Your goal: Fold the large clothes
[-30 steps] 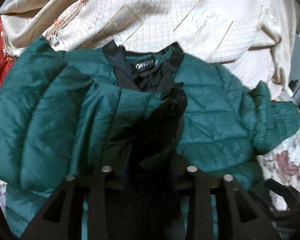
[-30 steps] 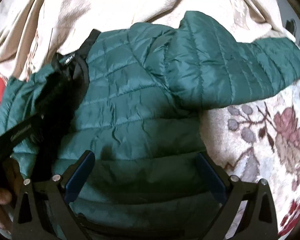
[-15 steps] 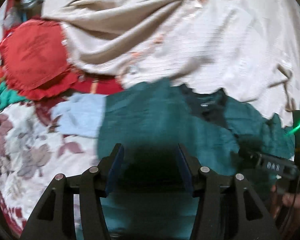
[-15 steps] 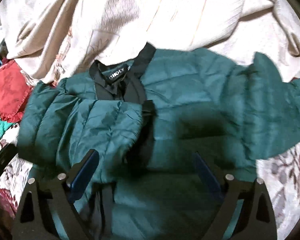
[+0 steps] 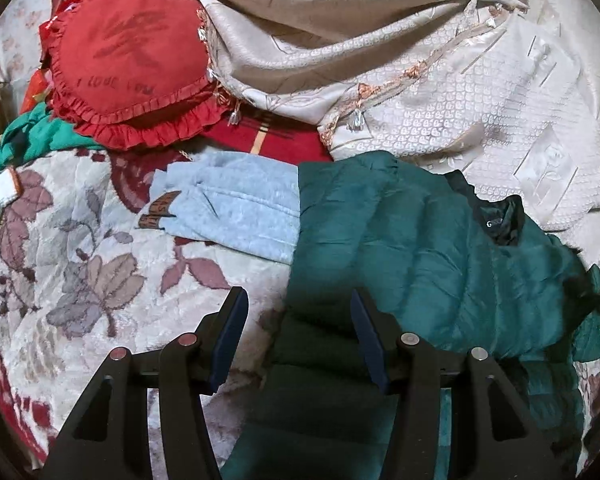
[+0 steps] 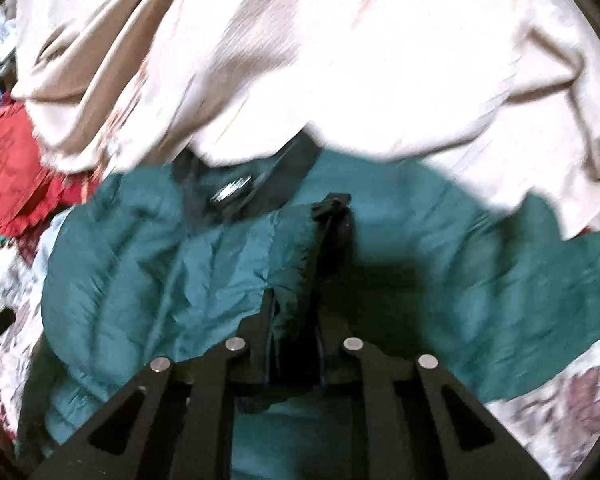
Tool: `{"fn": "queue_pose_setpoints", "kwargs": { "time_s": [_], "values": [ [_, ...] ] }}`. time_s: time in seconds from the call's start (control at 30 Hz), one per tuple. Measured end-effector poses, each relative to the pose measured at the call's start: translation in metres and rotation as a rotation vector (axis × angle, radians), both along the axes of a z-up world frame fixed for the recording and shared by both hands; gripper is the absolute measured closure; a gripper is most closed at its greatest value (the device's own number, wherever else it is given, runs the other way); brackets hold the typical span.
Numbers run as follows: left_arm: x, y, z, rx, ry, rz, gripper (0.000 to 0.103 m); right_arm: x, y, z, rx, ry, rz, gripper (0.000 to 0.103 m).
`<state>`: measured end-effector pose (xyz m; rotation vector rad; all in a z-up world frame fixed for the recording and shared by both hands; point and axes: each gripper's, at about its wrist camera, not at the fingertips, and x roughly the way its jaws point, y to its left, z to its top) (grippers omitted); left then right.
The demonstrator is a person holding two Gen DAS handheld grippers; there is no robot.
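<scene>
The jacket (image 5: 420, 248) lies on the bed (image 5: 80, 264), one side folded in. Left hand-held gripper (image 5: 296, 336) gapes wide; right hand-held gripper (image 6: 294, 312) pinches the jacket's edge. Most folding remains.

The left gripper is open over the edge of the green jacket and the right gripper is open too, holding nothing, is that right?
Not quite. The right gripper is shut on the green jacket, as the right wrist view shows. The left gripper is indeed open over its edge.

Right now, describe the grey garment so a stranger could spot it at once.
Start at the red heart-shaped cushion. Below it, on the floral blanket, lies the pale grey fleece garment, partly under the green quilted jacket. It alone has a brown patch.
</scene>
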<state>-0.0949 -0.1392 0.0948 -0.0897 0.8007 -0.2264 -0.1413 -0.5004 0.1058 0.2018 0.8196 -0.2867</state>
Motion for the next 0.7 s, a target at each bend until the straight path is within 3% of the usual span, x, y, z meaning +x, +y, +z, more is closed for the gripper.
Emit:
{"fn": "queue_pose_setpoints", "kwargs": {
  "time_s": [0.17,0.3,0.37,0.43,0.5,0.6,0.7],
  "values": [
    [0.007,-0.014,-0.011,0.005,0.037,-0.01,0.068,-0.002,-0.037,0.0,-0.046,0.016,-0.085,0.088],
    [0.009,-0.026,-0.015,0.024,0.046,-0.024,0.068,0.009,-0.053,-0.029,-0.093,0.071,-0.132,0.088],
    [0.01,-0.031,-0.012,0.03,0.038,-0.031,0.068,0.015,-0.058,-0.049,-0.064,0.112,-0.133,0.086],
    [0.011,-0.034,-0.008,0.031,0.021,-0.035,0.068,0.012,-0.062,-0.053,-0.042,0.107,-0.132,0.077],
    [0.014,-0.039,-0.003,0.039,0.0,-0.04,0.068,0.005,-0.066,-0.048,-0.042,0.099,-0.152,0.048],
    [0.022,-0.05,-0.003,0.063,-0.018,-0.047,0.068,-0.013,-0.066,-0.028,-0.02,0.043,-0.177,0.043],
    [0.032,-0.065,-0.01,0.091,-0.013,-0.051,0.068,-0.018,-0.05,-0.01,0.0,-0.001,-0.098,0.043]
  ]
}}
